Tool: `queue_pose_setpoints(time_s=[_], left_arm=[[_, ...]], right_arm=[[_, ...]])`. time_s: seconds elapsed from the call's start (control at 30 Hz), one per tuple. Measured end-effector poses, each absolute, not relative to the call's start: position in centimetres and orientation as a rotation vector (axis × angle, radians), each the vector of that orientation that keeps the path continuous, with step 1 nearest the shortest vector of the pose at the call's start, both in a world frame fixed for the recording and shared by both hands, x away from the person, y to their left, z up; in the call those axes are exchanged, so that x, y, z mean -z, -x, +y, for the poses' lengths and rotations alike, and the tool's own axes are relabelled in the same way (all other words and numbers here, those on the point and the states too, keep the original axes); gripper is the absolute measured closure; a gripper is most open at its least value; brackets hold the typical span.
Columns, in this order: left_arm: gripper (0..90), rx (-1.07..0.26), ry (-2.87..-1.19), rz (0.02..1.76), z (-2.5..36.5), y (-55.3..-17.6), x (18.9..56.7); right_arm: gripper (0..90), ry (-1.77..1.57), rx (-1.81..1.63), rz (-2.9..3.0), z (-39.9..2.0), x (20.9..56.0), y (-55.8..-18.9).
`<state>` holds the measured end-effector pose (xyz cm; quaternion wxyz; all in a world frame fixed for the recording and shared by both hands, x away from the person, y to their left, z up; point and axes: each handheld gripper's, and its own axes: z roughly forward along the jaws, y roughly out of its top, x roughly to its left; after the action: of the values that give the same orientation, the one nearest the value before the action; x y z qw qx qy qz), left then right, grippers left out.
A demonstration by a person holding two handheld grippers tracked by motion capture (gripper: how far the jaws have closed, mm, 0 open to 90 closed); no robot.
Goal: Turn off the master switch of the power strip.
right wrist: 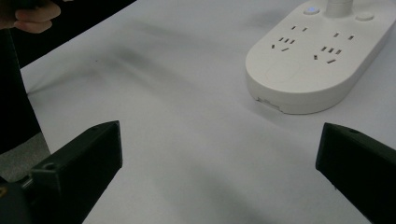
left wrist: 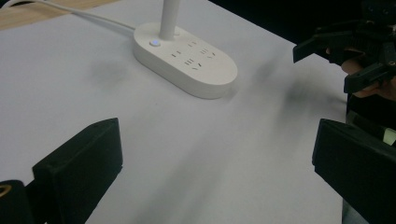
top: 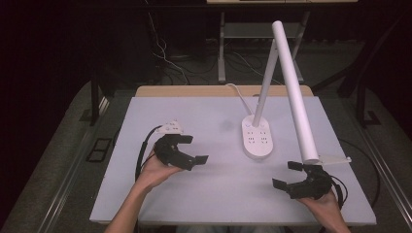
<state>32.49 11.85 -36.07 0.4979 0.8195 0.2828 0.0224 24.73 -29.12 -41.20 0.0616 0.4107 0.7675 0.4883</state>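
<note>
Jaws on both grippers stand wide apart and hold nothing.

1. Surface (top: pixel 194 194): a pale rectangular top. It carries the lamp and lies under both grippers.

2. Desk lamp (top: pixel 284 73): white, with 2 long tubular sections. One rises tilted from the base; the other slopes down toward the person's right and ends near the right gripper. In the high view its lower end appears just above that gripper; contact cannot be judged.

3. Lamp base (top: pixel 258 137): a white oval block at the middle-right of the surface, between the 2 grippers and farther from the person. Its top face carries socket openings. In the left gripper view a small lit button (left wrist: pixel 153 43) sits beside the foot of the stem. A white cable (top: pixel 241 98) leaves the base toward the far edge of the surface.

4. Left gripper (top: pixel 190 149): held in the person's left hand (top: pixel 156 170), left of the base and well apart from it. Both black jaws are spread fully, with bare surface between them in the left gripper view.

5. Right gripper (top: pixel 287 174): held in the right hand (top: pixel 324 201) near the front right corner. Its jaws are likewise spread wide, empty, and point toward the base, which lies near but apart from them.
</note>
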Motion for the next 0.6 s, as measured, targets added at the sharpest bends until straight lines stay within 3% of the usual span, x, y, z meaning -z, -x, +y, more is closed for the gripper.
queue_pose_setpoints(time_s=[0.6], left_arm=[[0.9, -0.044, -2.017, 0.644, 9.1, -34.6, 34.9]], right_arm=[[0.0, -1.231, -1.471, 2.33, -29.1, 41.2, -24.7]])
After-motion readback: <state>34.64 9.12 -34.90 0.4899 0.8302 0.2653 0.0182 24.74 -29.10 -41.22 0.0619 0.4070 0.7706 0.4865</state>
